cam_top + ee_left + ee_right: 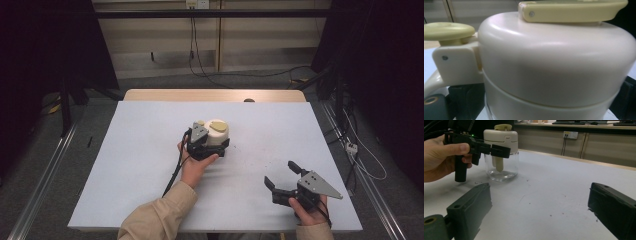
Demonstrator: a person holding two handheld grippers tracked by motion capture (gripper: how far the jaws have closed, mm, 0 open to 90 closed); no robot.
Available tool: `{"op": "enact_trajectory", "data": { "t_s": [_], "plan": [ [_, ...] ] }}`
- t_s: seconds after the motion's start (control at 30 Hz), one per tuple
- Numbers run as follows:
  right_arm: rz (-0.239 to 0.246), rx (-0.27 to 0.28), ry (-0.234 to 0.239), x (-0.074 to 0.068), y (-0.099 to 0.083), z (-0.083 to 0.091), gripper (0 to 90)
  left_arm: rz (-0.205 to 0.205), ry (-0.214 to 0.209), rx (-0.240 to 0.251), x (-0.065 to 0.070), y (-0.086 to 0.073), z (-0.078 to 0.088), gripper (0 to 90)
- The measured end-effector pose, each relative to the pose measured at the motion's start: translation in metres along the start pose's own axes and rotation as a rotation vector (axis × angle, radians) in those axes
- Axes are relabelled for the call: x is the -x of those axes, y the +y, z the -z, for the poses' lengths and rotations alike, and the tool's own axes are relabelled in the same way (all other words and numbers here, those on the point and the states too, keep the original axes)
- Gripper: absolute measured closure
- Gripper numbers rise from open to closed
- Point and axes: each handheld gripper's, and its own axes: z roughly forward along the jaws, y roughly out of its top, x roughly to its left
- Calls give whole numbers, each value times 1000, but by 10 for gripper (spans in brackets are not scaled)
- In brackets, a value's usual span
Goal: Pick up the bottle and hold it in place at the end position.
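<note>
My right gripper [281, 174] rests at the near tabletop edge, fingers spread wide and empty, kept clear as a reserve. My left gripper [216, 148] brackets the glass dispenser jar [501, 166] at mid-tabletop, fingers either side of its cream pump lid [554, 57]; I cannot tell if they clamp. The pale grey tabletop [145, 150] carries scattered specks. Beyond: cables, cabinets, a wall socket [570, 135].

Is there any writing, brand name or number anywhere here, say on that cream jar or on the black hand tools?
None can be read.
Cream jar: its lid and clear glass body are plain, with no label.
Left gripper and right gripper: no lettering visible.
Wall socket behind the table: any marks are too small to read.
</note>
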Motion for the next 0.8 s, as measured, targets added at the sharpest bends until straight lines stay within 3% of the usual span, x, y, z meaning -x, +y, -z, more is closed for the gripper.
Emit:
{"op": "enact_trajectory", "data": {
  "t_s": [0.27, 0.8],
  "plan": [
    [1, 0, 2, 0, 0, -1, 43, -1, 0, -2, -1, 1, -3, 53],
    [3, -2, 7, -1, -1, -1, 42, -45, -14, -1, 5, -1, -7, 53]
  ]
}}
